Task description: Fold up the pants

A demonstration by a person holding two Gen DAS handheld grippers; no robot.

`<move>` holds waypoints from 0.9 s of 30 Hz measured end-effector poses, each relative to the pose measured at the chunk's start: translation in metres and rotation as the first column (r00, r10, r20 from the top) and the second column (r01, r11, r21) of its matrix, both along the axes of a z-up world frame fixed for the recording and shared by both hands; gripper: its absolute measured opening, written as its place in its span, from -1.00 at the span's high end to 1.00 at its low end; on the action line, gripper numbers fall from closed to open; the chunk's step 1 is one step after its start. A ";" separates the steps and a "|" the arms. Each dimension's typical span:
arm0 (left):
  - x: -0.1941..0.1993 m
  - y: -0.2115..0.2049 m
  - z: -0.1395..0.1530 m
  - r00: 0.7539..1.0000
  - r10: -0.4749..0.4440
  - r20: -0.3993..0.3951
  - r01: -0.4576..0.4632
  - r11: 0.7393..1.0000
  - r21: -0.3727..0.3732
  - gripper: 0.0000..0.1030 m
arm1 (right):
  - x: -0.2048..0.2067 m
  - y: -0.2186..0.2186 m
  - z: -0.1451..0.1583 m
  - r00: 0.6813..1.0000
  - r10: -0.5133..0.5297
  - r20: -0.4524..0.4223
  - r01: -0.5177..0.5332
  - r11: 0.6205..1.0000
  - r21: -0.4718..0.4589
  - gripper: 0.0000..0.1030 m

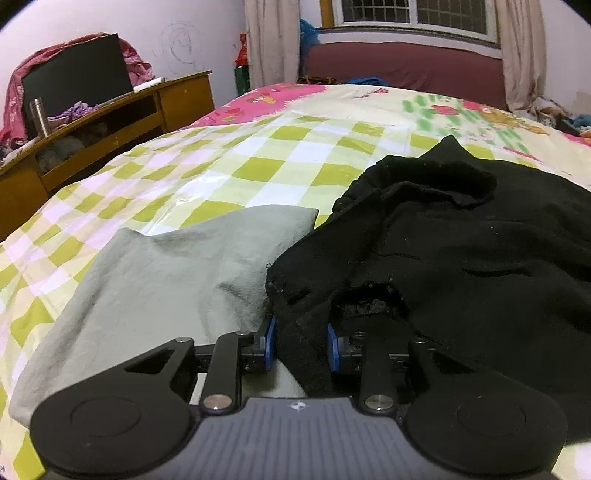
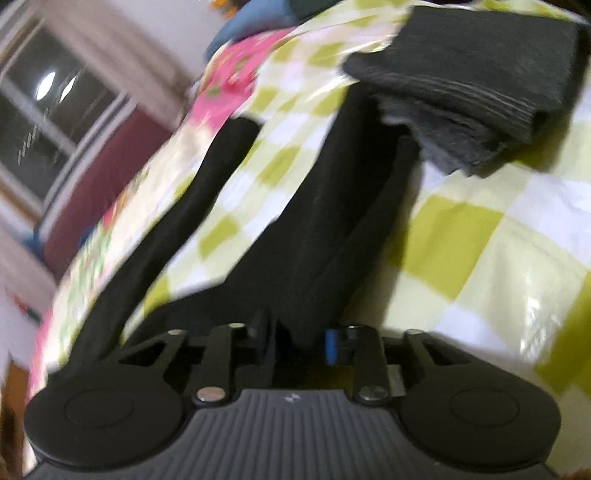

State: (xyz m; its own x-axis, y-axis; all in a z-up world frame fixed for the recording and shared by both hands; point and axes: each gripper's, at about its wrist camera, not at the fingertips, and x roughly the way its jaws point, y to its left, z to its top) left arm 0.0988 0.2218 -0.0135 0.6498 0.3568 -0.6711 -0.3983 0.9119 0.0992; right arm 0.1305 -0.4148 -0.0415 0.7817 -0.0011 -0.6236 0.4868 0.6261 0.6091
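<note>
The black pants [image 1: 461, 236] lie bunched on the checked bed cover, to the right in the left wrist view. My left gripper [image 1: 301, 343] is shut on a fold of the black pants near their edge. In the blurred right wrist view my right gripper [image 2: 299, 343] is shut on the black pants [image 2: 317, 221], which stretch away from it in two strips over the bed. The fingertips of both grippers are hidden by cloth.
A grey folded garment [image 1: 155, 280] lies left of the pants. A stack of dark grey folded clothes [image 2: 476, 85] sits on the bed [image 1: 229, 162] ahead of the right gripper. A wooden desk [image 1: 110, 122] stands at the left, a window [image 1: 413, 14] at the back.
</note>
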 end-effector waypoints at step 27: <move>-0.027 -0.001 0.070 0.982 -0.124 0.143 0.098 0.979 0.179 -0.26 | 0.002 0.070 0.083 0.967 0.242 -0.074 -0.247 0.832 -0.497 0.10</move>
State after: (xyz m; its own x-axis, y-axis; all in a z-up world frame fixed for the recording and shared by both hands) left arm 0.0720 0.2206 0.0569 0.7817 0.3770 -0.4968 -0.3179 0.9262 0.2027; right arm 0.1327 -0.3449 0.0413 0.7931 -0.1225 -0.5966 0.2807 0.9429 0.1794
